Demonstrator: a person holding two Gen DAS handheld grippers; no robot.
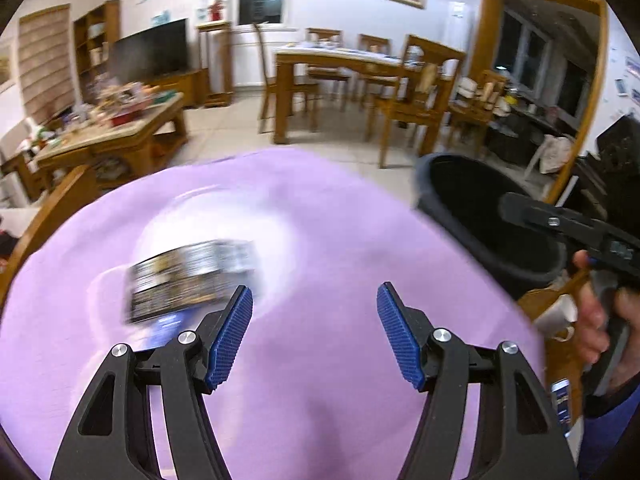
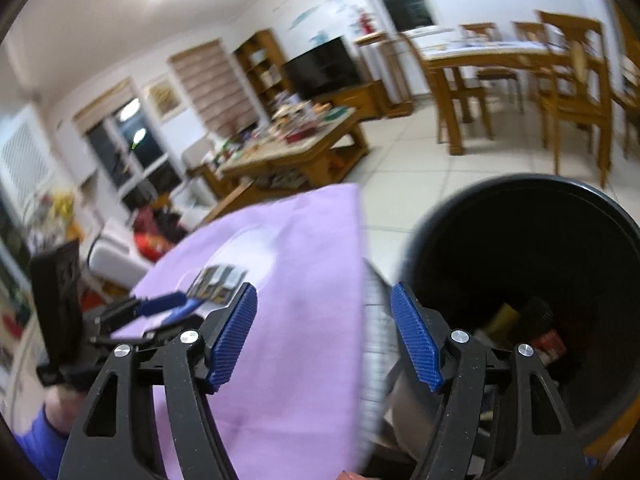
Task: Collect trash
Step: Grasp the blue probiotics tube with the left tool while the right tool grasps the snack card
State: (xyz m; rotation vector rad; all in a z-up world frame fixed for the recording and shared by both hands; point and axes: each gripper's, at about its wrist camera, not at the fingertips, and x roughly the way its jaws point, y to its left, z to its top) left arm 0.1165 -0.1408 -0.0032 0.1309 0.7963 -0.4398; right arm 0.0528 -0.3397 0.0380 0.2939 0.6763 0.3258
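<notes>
A dark printed wrapper lies flat on the purple cloth that covers the table. My left gripper hangs open over the cloth just right of the wrapper, with nothing between its blue pads. My right gripper is also open and empty, above the cloth's right edge and beside a black bin. Inside the bin lie a few pieces of trash. The wrapper and the left gripper's blue fingers show at the left of the right wrist view.
The bin stands off the table's right side, and a hand holds the other gripper's handle there. Beyond are a cluttered coffee table, a dining table with chairs, and tiled floor.
</notes>
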